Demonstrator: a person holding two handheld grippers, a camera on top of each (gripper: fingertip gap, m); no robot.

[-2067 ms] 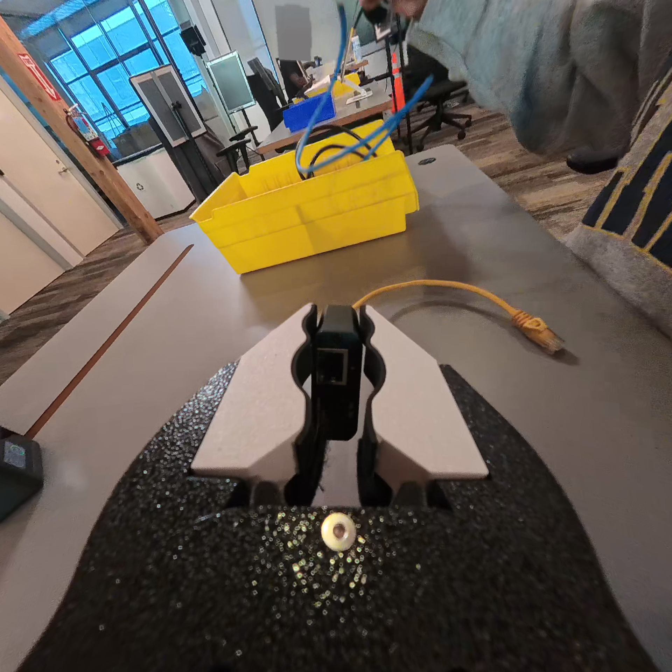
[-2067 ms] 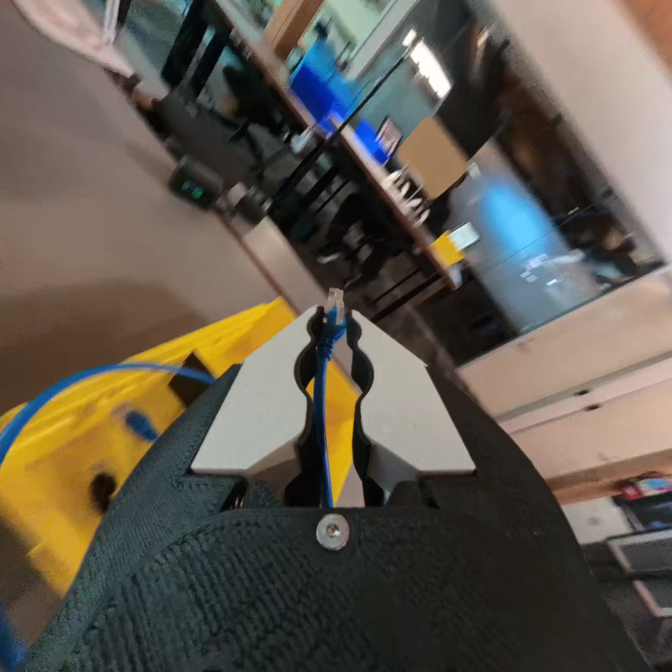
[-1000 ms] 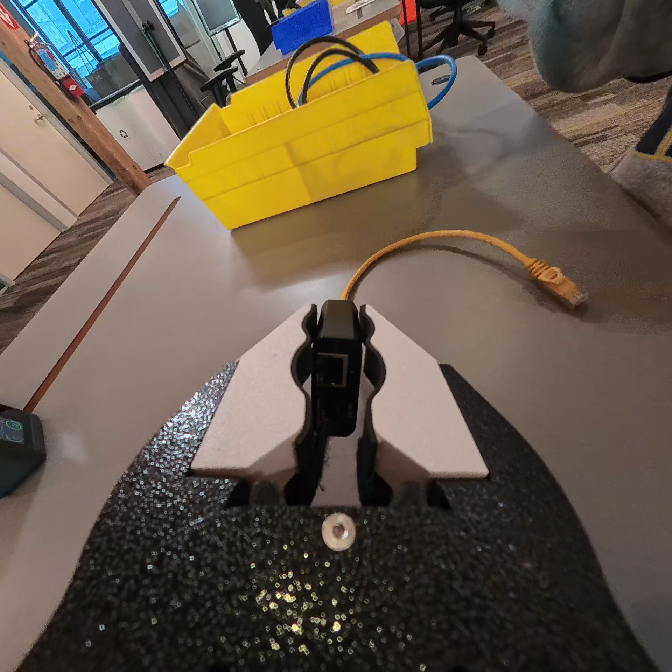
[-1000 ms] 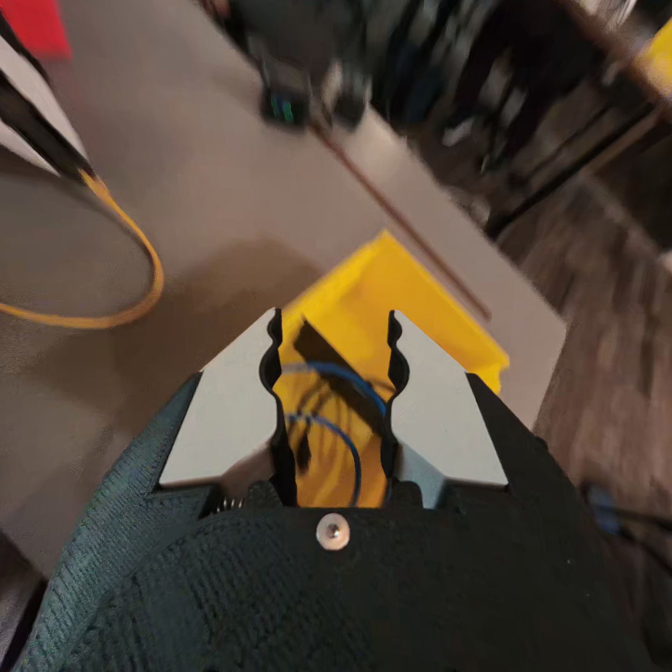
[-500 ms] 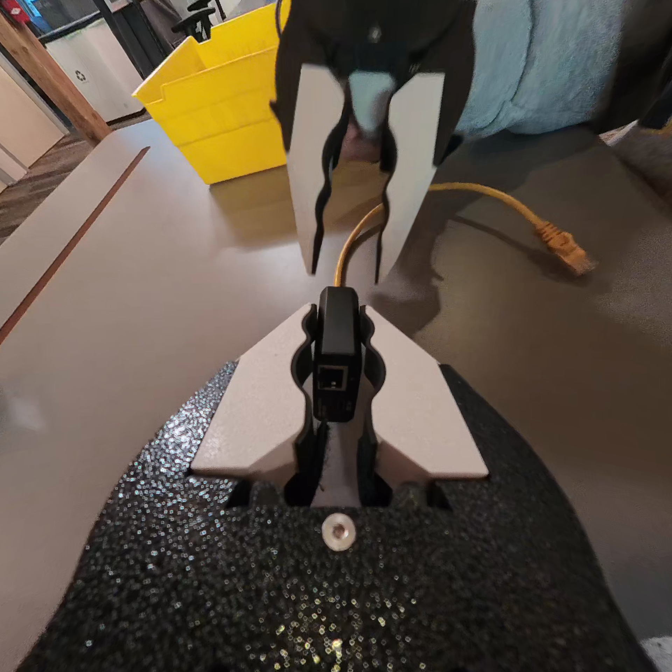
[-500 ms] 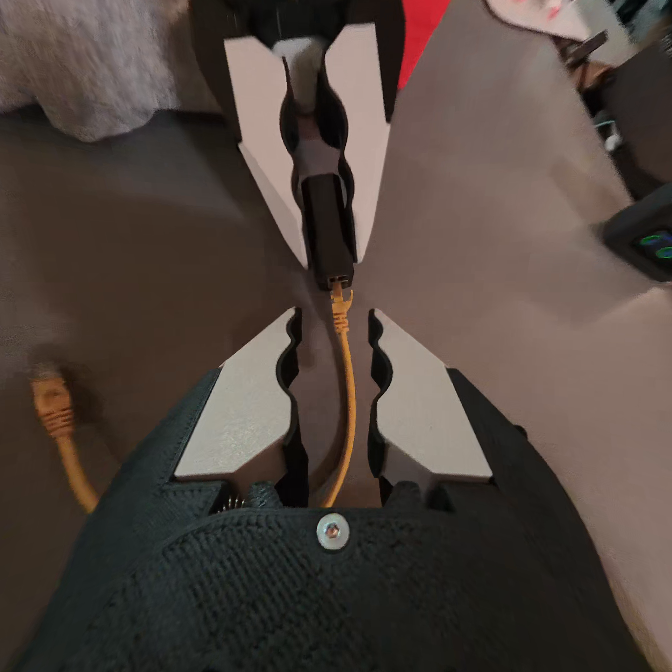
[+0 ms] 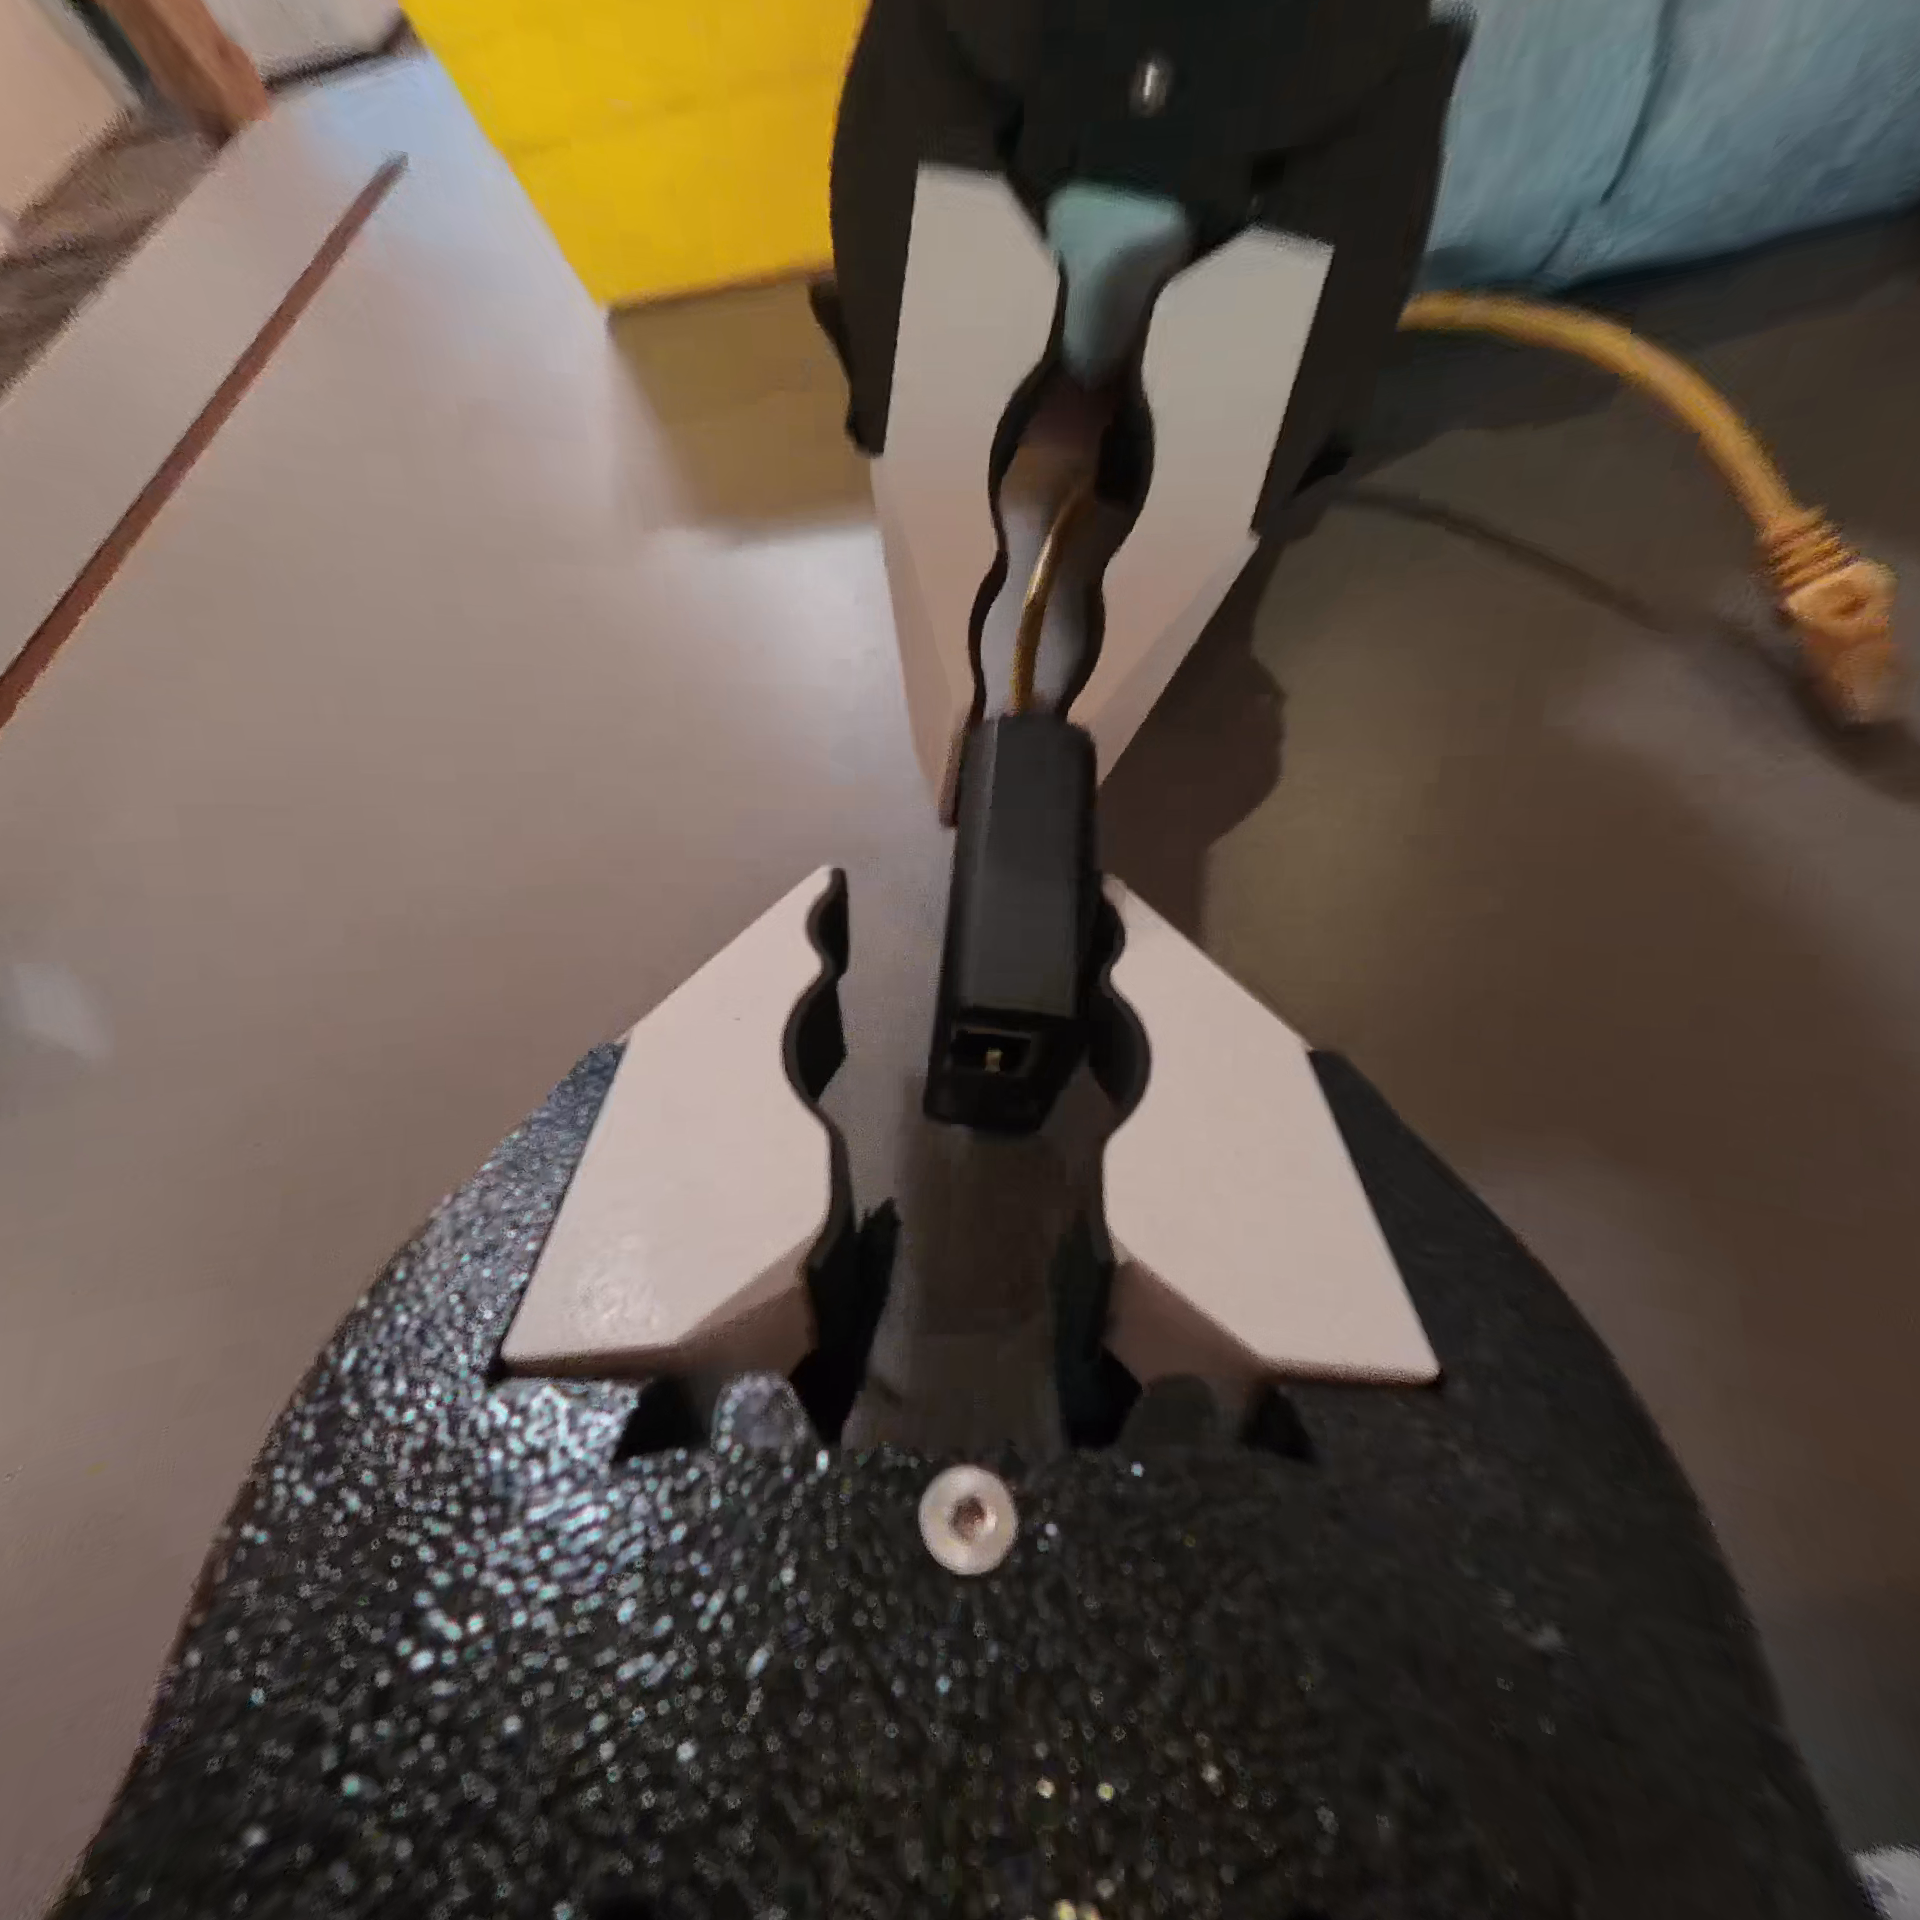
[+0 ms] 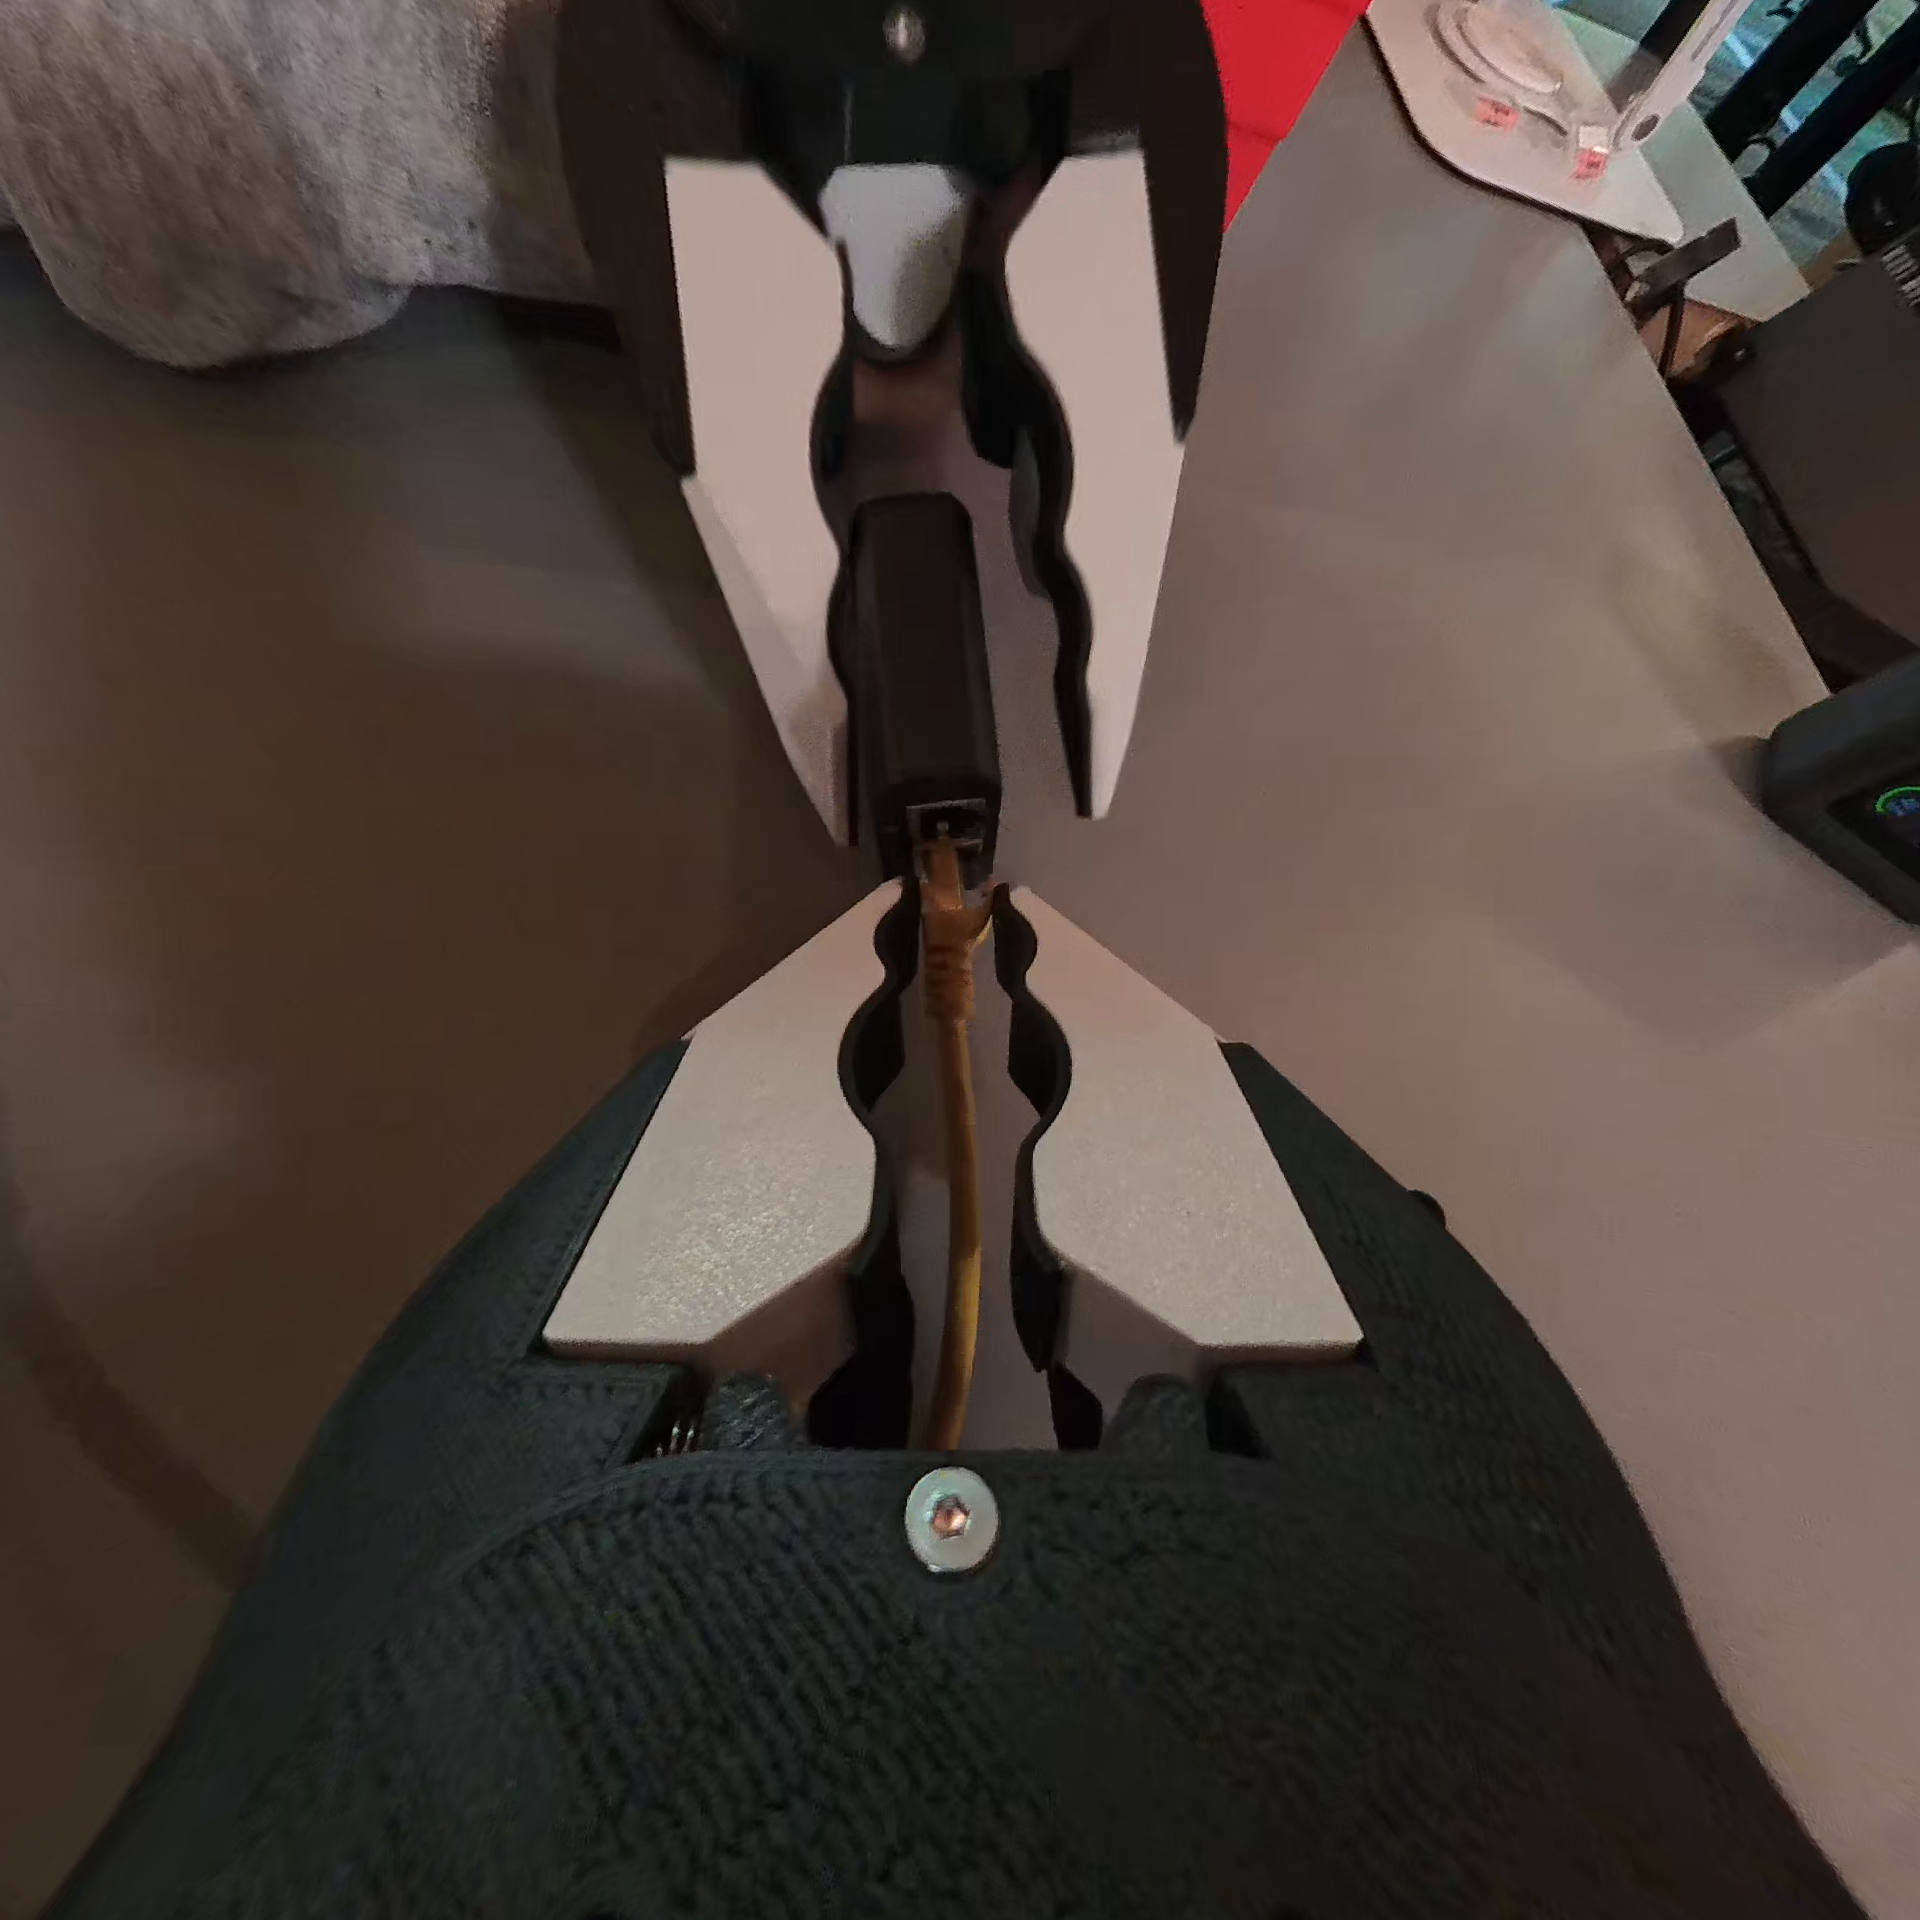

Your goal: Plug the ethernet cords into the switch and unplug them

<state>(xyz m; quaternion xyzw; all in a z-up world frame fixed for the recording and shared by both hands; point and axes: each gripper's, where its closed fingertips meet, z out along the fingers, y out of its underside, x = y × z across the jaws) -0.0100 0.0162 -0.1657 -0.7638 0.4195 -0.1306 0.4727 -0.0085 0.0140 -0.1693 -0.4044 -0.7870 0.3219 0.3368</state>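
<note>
Your left gripper [image 7: 971, 997] had its pale, wavy-edged fingers [image 7: 717, 1122] spread; the small black boxy switch [image 7: 1013, 935] lay between them against the right finger, clear of the left one, a square port facing the camera. Your right gripper [image 8: 948, 997] had its matching fingers [image 8: 1132, 1132] drawn in close around the yellow cord [image 8: 961, 1195], though whether they pinched it I could not tell. The cord's ribbed plug [image 8: 948, 925] sat at the mouth of the switch's far port [image 8: 943, 826]; full seating could not be judged.

The left gripper body was black with a glittery speckle, the right one dark with a woven-looking print.

No writing was legible on the switch.

Only the left view showed the cord's free end [image 7: 1834, 613] lying on the smooth grey table [image 7: 416, 727], the yellow plastic bin [image 7: 665, 135] and a blue fleecy sleeve [image 7: 1662, 135]. Only the right view showed a dark device [image 8: 1860, 800] with a lit screen at the table edge and a grey fuzzy sleeve [image 8: 260, 177].
</note>
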